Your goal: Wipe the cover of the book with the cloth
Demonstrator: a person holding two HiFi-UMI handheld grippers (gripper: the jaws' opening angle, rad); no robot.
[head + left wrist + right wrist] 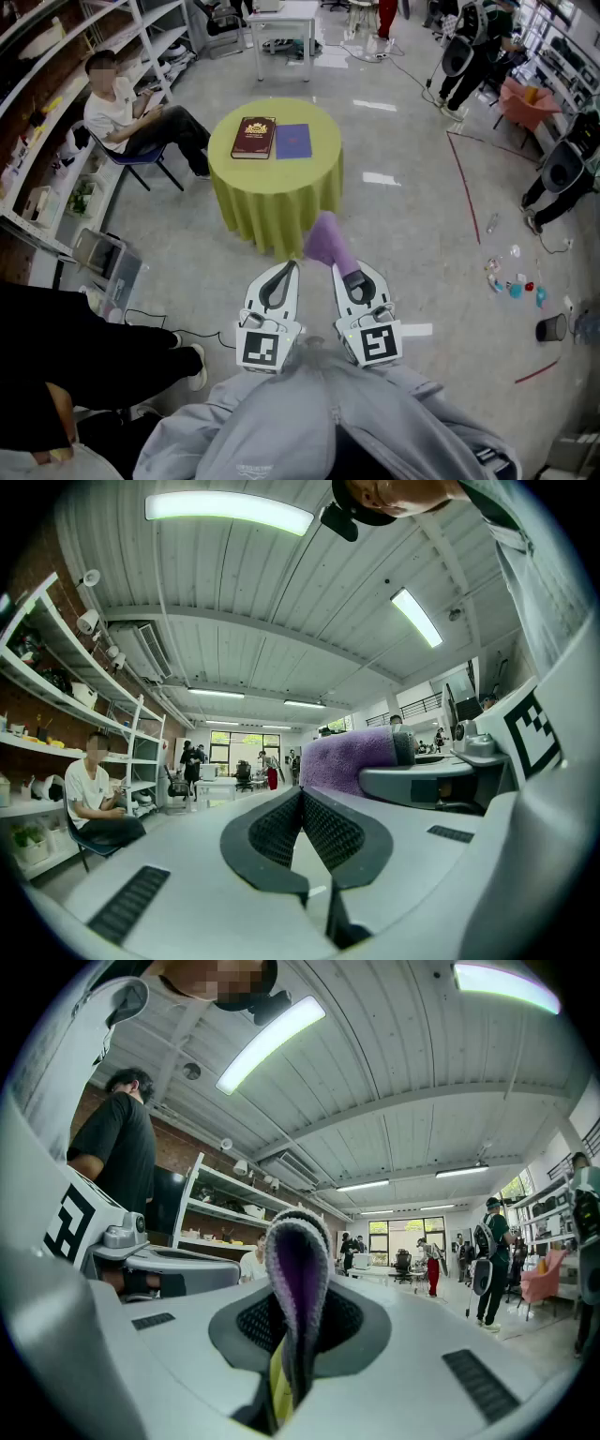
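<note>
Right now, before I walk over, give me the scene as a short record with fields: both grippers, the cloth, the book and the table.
left gripper: fingers together, nothing between them
right gripper: fingers closed on the purple cloth
book: dark red, closed, lying flat on the table
beside it: blue flat item, on its right in the head view
table: round, yellow-green cover, ahead of both grippers
contact: cloth not touching the book
bystander: seated person, left of the table
</note>
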